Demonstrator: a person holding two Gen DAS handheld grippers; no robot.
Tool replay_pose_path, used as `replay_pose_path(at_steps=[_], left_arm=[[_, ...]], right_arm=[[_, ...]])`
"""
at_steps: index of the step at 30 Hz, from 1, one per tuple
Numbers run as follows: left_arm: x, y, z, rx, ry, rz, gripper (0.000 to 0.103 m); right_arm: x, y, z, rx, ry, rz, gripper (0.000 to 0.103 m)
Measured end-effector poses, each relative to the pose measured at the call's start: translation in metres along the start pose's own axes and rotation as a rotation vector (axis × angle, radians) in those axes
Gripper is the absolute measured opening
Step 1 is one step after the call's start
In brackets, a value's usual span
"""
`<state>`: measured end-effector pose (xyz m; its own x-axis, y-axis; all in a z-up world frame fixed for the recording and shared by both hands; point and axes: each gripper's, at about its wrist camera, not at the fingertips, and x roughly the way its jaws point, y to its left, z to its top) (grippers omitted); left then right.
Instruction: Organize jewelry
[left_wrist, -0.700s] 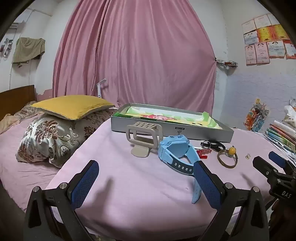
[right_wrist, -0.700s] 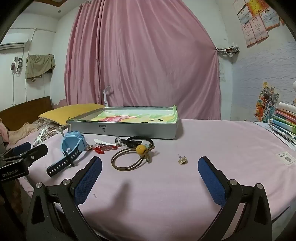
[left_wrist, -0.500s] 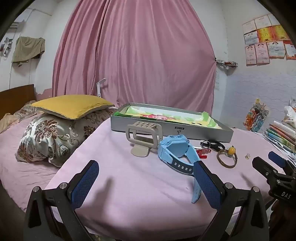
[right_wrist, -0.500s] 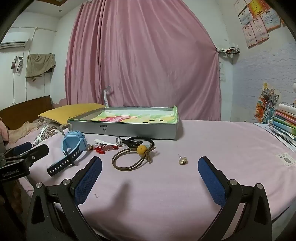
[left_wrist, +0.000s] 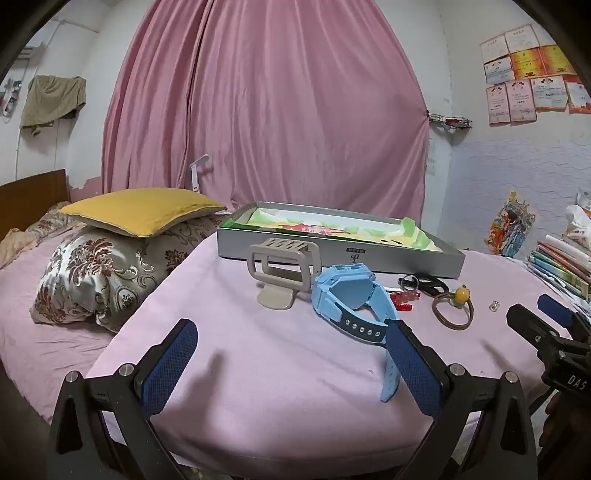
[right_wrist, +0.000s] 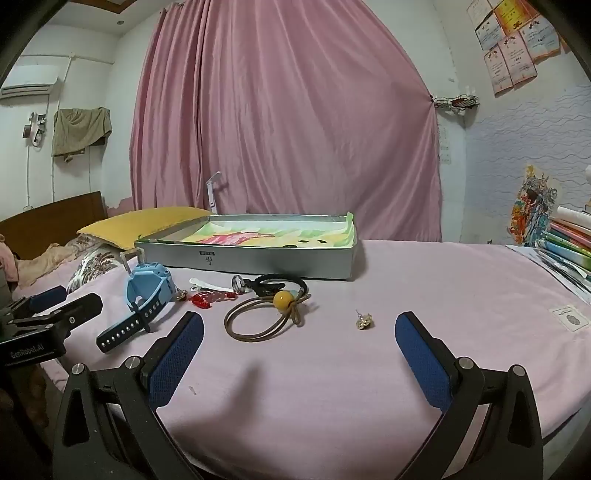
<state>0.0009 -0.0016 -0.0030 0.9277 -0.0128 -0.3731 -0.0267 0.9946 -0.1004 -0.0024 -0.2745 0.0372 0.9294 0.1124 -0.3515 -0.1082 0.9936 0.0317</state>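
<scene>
A grey tray box with a colourful lining sits at the back of the pink table. In front of it lie a blue watch, a beige watch stand, a red clip, a silver ring, a black cord, a brown hair tie with a yellow bead and a small gold earring. My left gripper is open and empty, short of the watch. My right gripper is open and empty, short of the hair tie and earring.
Pillows lie on the bed to the left of the table. A stack of books sits at the right edge. A pink curtain hangs behind. A small white label lies on the cloth at the right.
Both gripper views have shifted only slightly. No object has moved and both grippers stay open.
</scene>
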Motion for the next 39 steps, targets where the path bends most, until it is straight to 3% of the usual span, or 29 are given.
replay_pose_path(at_steps=[39], left_arm=[[0.0035,0.0020,-0.0032,-0.008,0.010,-0.003,0.102]], right_arm=[[0.0037,0.0006,-0.0032,0.000,0.005,-0.002,0.102]])
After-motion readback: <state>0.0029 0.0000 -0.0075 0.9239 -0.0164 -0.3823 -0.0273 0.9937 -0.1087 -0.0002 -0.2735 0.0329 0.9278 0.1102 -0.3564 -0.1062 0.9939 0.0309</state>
